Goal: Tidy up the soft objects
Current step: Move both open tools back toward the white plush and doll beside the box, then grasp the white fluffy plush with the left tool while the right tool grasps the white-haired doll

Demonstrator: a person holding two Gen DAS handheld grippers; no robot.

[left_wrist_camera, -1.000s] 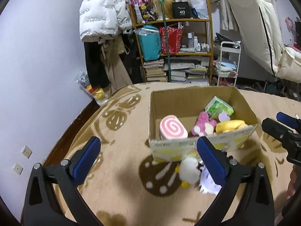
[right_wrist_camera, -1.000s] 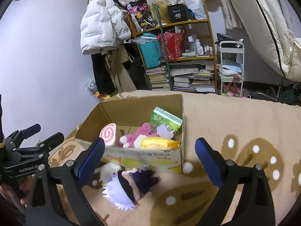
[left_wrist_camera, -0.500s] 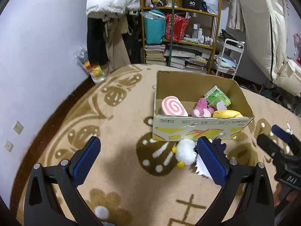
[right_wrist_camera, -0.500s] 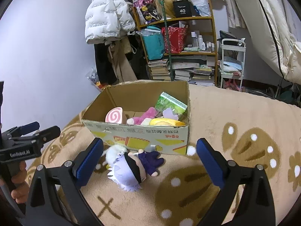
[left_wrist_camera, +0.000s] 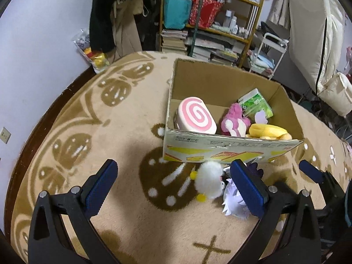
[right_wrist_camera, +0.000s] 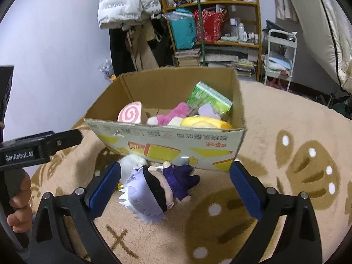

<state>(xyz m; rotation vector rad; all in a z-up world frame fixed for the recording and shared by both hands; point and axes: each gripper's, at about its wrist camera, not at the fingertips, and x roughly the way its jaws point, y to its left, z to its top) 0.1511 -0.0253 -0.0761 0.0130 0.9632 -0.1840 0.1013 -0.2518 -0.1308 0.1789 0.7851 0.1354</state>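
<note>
— Both grippers spread wide, holding nothing: right gripper (right_wrist_camera: 175, 188) hovering with the white-haired doll (right_wrist_camera: 154, 192) lying between its blue pads (right_wrist_camera: 103, 190), not touching either; left gripper (left_wrist_camera: 175, 188) gaping over bare rug.

— Lying where, exactly?

— On the beige rug (right_wrist_camera: 275, 158), just in front of the cardboard box (right_wrist_camera: 169, 145), head toward the camera, purple body (right_wrist_camera: 180, 179) pointing back at the box's printed front wall. Black band across the face.

— Anything beside it?

— Fluffy white plush (left_wrist_camera: 209, 182) with yellow bits, touching the doll's head on the side nearer the left gripper, also just before the box's front wall. Half hidden behind the right gripper's pad in the right wrist view.

— Sitting in the box?

— Pink swirl roll cushion (left_wrist_camera: 195, 117) at the left end, leaning against the front wall. Pink plush (left_wrist_camera: 234, 124) in the middle, yellow plush (left_wrist_camera: 268, 131) near the right front corner, green pack (left_wrist_camera: 256, 105) tilted behind them.

— Farther out?

— Cluttered shelf (right_wrist_camera: 220, 17) of bags and books against the wall, white puffy jacket (right_wrist_camera: 125, 2) hanging beside it. Bare fingers (right_wrist_camera: 21, 202) gripping the left handle at the frame's edge.
</note>
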